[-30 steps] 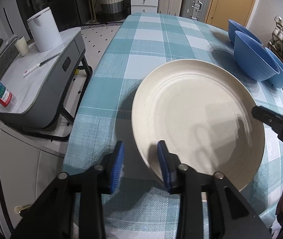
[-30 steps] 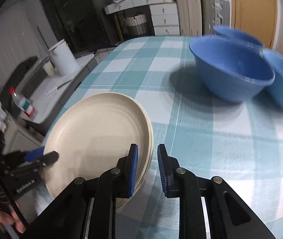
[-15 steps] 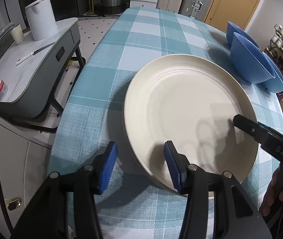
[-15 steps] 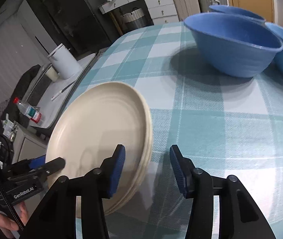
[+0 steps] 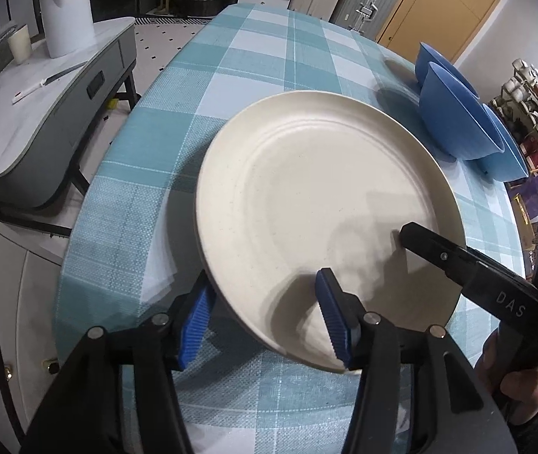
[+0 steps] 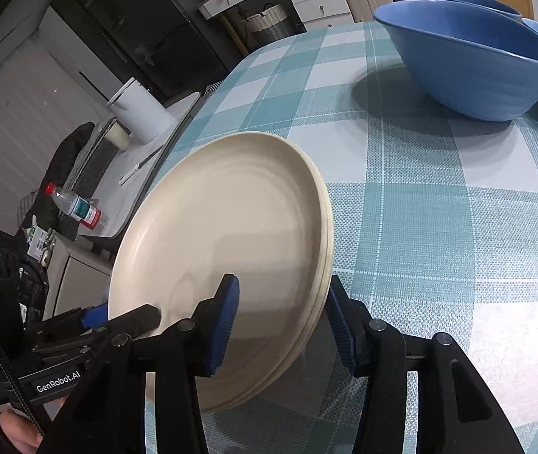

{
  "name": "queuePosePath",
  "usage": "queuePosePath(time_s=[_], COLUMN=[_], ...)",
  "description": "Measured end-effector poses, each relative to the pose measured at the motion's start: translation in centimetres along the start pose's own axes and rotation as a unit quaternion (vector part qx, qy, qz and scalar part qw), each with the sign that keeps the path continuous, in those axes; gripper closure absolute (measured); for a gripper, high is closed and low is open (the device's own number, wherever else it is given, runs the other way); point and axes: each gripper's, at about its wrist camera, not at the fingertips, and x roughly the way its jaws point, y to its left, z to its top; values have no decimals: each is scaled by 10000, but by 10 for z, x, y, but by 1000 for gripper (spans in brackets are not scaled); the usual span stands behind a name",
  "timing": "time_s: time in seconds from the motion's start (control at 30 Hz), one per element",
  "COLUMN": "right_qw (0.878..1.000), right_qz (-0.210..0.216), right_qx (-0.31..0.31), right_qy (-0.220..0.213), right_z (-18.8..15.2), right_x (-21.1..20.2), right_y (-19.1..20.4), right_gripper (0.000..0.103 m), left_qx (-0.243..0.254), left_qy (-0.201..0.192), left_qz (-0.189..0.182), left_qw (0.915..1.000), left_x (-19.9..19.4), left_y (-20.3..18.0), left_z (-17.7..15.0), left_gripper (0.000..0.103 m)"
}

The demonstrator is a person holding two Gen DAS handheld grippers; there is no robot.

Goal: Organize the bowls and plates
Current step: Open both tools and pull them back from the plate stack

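A stack of cream plates lies on the teal checked tablecloth. My left gripper straddles the stack's near rim, one blue pad under the edge and one over the top plate. Its jaws are opening and neither pad visibly presses. My right gripper straddles the opposite rim the same way, open, with the rim between its pads. Each gripper shows in the other's view: the right gripper and the left gripper. Blue bowls stand beyond the plates.
Left of the table's edge stands a grey side table with a white kettle, a cup and a water bottle. A rack of small cups is at the far right. Drawers, suitcases and a door are behind.
Both grippers have opened wider. The right one, nearly shut beside the rim before, now has the stack's rim between its pads. The left one's pads have spread around the rim.
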Motion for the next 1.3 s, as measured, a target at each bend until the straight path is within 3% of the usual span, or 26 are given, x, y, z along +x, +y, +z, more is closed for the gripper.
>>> queuePosePath(time_s=[0.8,0.83,0.97,1.2,1.3], right_qw=[9994,9993,9965,9931,9891], right_qz=[-307,-312,-674,-621,-603], right_qx=[39,28,-187,-297,-255], right_qy=[-177,-200,-466,-952,-1318], right_z=[28,27,25,20,16], right_x=[8,8,-4,-44,-70], right_y=[-12,-12,-9,-11,-15], right_gripper=[55,55,55,54,48], left_qx=[224,234,510,304,341], left_qy=[-56,-86,-387,-825,-1081], left_qz=[86,140,995,1031,905], left_qw=[9997,9996,9930,9908,9894], left_x=[15,14,3,-29,-46], left_y=[-16,-17,-25,-22,-30], left_z=[25,24,16,15,15], left_gripper=[42,41,40,39,39])
